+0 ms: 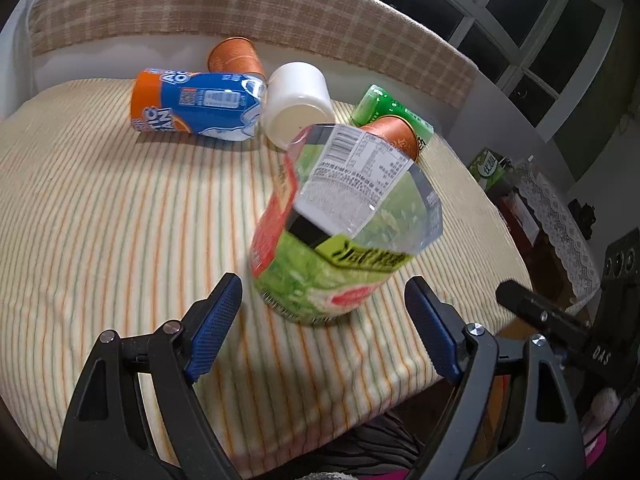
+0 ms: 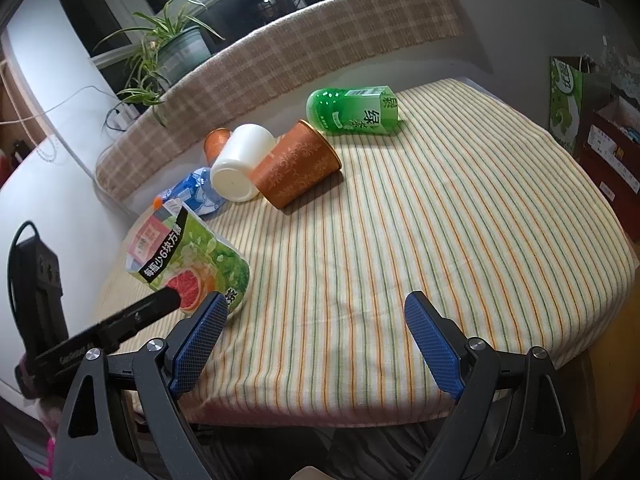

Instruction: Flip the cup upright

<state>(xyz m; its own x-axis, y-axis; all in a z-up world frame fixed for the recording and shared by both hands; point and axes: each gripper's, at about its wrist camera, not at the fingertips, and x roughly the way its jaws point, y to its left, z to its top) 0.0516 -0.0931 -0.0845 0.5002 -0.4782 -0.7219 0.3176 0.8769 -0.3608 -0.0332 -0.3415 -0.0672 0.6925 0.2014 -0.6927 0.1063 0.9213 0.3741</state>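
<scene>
A cut-bottle cup with a green grapefruit label [image 1: 340, 232] stands tilted on the striped cloth, open end up, blurred. It also shows in the right wrist view [image 2: 188, 258]. My left gripper [image 1: 324, 320] is open, its blue pads either side of the cup's base without touching. My right gripper [image 2: 316, 340] is open and empty above bare cloth, the cup at its left. Lying on their sides behind are a blue-orange cup [image 1: 196, 102], a white cup [image 1: 298, 104], an orange paper cup [image 2: 298, 164], a second orange cup [image 1: 236, 56] and a green cup [image 2: 354, 110].
The striped cloth covers a round table [image 2: 440, 240] whose front edge is just under both grippers. A checked cushion back [image 1: 240, 12] runs behind. A potted plant [image 2: 176, 48] stands at the far left, boxes and a green bag [image 2: 568, 96] at the right.
</scene>
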